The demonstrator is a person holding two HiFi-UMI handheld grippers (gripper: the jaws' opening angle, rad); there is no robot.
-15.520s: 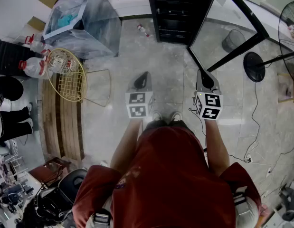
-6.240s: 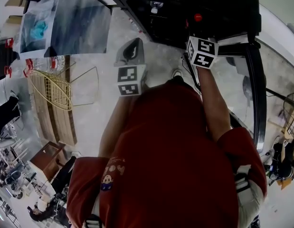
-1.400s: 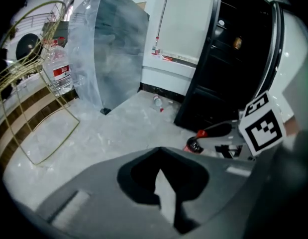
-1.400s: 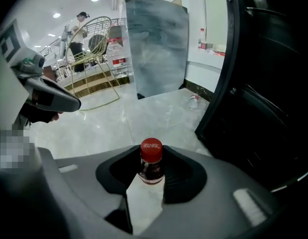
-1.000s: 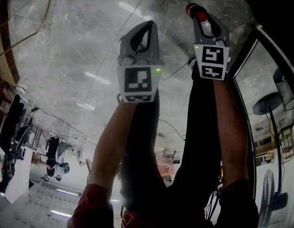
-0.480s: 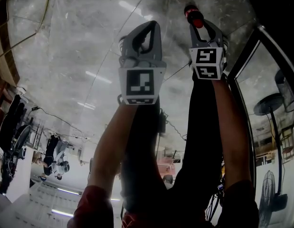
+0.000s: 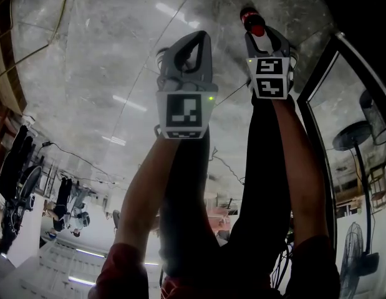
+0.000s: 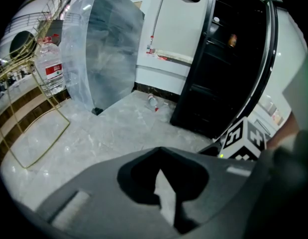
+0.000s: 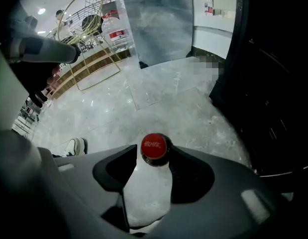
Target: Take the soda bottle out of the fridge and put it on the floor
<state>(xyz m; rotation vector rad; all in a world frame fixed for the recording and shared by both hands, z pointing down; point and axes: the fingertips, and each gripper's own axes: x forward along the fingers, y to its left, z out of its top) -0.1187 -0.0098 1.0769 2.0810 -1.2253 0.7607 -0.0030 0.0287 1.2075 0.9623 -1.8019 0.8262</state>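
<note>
The soda bottle (image 9: 154, 147), dark with a red cap, stands upright on the grey marble floor (image 9: 158, 103) beside the black fridge (image 9: 273, 83). In the head view its cap (image 7: 253, 22) shows just beyond my right gripper (image 7: 264, 35). The right gripper (image 9: 154, 159) has the bottle's neck between its tips, and its jaws are opening, with floor showing in the gap around the neck. My left gripper (image 7: 196, 37) hovers to the left, shut and empty. In its own view the left gripper (image 8: 161, 151) points over the floor toward the fridge (image 8: 228, 59).
The fridge's glass door (image 7: 330, 104) stands open on the right, with a floor fan (image 7: 352, 136) seen through it. A gold wire chair (image 8: 24, 83), a large water bottle (image 8: 53, 68), a clear plastic bin (image 8: 104, 44) and a small bottle lying down (image 8: 153, 102) are to the left. A shoe (image 9: 74, 146) is near.
The right gripper's jaws have spread apart around the bottle's neck, and the bottle's cap now sits a little further beyond the gripper. The left gripper has barely moved.
</note>
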